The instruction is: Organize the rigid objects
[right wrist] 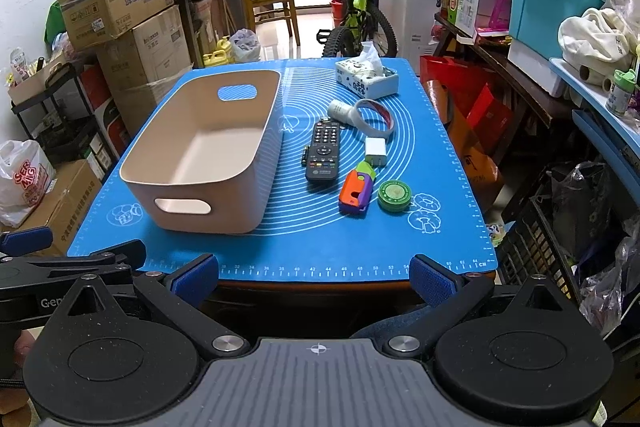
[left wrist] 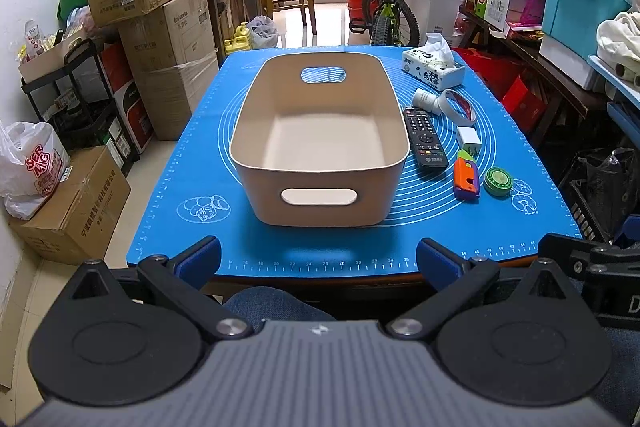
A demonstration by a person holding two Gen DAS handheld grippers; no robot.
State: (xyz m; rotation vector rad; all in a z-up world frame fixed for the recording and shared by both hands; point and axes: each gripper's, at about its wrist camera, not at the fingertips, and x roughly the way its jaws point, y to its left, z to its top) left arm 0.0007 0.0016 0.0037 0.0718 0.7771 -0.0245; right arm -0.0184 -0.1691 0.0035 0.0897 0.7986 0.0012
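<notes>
Nothing is in the beige storage bin yet, so the sorting looks to be at its very start: the step in hand is choosing and reaching for a first item. The bin stands empty on the blue silicone mat that covers the bench, toward the left side. All the loose pieces lie to its right in a rough column. Nearest are the green round tin and the orange-and-purple toy. Just beyond them sit the white charger plug and the black remote control, which lies closest to the bin wall. Farther off are a small white bottle on its side and a roll of tape touching it, with a tissue pack at the far end.

The left gripper hangs over the near edge of the bench in front of the bin, fingers spread wide, holding and touching nothing. The right gripper is likewise spread wide and empty, short of the mat's near edge.

The next move probably falls to the right gripper, being nearer the items: go forward to the tin or toy, close on it, and carry it left over the bin rim.
</notes>
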